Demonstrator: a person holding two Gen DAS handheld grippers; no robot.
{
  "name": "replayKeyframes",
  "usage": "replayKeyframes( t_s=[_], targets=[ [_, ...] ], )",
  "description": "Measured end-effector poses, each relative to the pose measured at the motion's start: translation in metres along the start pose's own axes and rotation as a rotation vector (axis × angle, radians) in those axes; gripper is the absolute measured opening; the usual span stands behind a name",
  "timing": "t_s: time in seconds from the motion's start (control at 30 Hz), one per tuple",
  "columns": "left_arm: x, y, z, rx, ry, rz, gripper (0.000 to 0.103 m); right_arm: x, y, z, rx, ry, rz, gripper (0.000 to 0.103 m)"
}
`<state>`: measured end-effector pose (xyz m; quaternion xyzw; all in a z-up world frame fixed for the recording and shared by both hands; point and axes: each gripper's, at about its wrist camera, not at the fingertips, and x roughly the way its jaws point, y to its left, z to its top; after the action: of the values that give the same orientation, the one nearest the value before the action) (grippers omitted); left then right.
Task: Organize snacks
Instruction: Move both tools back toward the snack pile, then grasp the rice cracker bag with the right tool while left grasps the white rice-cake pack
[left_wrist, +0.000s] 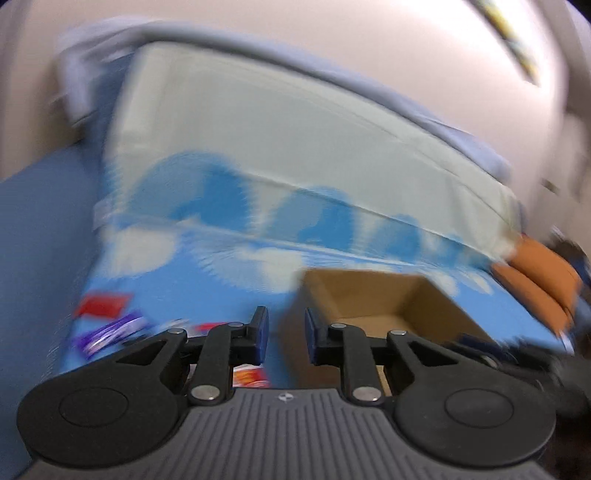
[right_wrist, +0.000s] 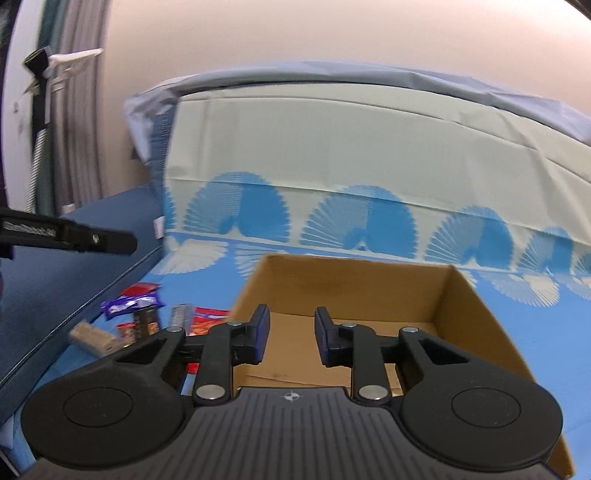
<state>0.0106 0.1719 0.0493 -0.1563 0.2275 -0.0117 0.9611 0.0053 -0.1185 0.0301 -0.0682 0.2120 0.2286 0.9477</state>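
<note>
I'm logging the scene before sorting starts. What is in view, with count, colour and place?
cardboard box: one, brown, open, no snacks visible inside, on the blue patterned cloth.
snack packets: several, red, purple, dark and tan, loose on the cloth left of the box; exact count unclear.
orange item: one, right of the box, too blurred to identify.
pillow: one, pale, behind the box.
left tool: black with blue pads, narrow gap, nothing between them.
right tool: same colours, narrow gap, nothing held, over the box.
</note>
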Motion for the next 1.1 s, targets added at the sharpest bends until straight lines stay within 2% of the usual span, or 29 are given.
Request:
replayKeyframes(
  t_s=[0.1,0.27,0.43,0.47,0.53,0.57,0.6,0.67,0.73,0.77,0.83,0.9,1.0,1.1],
  targets=[
    [-0.008,0.037,0.01,-0.156,-0.027,0.042,0.023,0.002,0.015,0.002,-0.02,-0.004,0.029,0.028],
    [0.001,0.083,0.008,-0.357,0.076,0.126,0.023,0.003,0.042,0.006,-0.014,-0.023,0.098,0.028],
    [0.009,0.119,-0.002,-0.52,0.162,0.184,0.023,0.008,0.088,0.002,-0.053,-0.009,0.239,0.028],
    [0.009,0.125,-0.006,-0.551,0.175,0.189,0.024,0.012,0.098,0.0,-0.067,0.003,0.267,0.029],
    [0.011,0.135,-0.014,-0.617,0.204,0.199,0.029,0.021,0.119,-0.005,-0.095,0.038,0.314,0.037],
    [0.012,0.139,-0.017,-0.647,0.217,0.209,0.037,0.026,0.128,-0.009,-0.108,0.06,0.331,0.041],
    [0.014,0.142,-0.02,-0.671,0.23,0.219,0.041,0.032,0.138,-0.012,-0.126,0.088,0.346,0.047],
    [0.02,0.148,-0.024,-0.718,0.251,0.236,0.044,0.042,0.153,-0.02,-0.156,0.113,0.356,0.051],
    [0.025,0.153,-0.027,-0.747,0.268,0.255,0.052,0.053,0.166,-0.025,-0.186,0.146,0.362,0.058],
    [0.029,0.153,-0.028,-0.75,0.275,0.267,0.056,0.059,0.17,-0.025,-0.193,0.157,0.363,0.06],
    [0.035,0.154,-0.03,-0.744,0.291,0.295,0.062,0.067,0.177,-0.026,-0.193,0.148,0.364,0.071],
    [0.044,0.156,-0.033,-0.754,0.318,0.318,0.071,0.08,0.182,-0.033,-0.208,0.176,0.347,0.076],
    [0.057,0.164,-0.036,-0.753,0.361,0.358,0.073,0.102,0.183,-0.044,-0.206,0.245,0.335,0.077],
    [0.065,0.175,-0.04,-0.821,0.368,0.37,0.078,0.111,0.182,-0.053,-0.2,0.291,0.321,0.076]
  ],
)
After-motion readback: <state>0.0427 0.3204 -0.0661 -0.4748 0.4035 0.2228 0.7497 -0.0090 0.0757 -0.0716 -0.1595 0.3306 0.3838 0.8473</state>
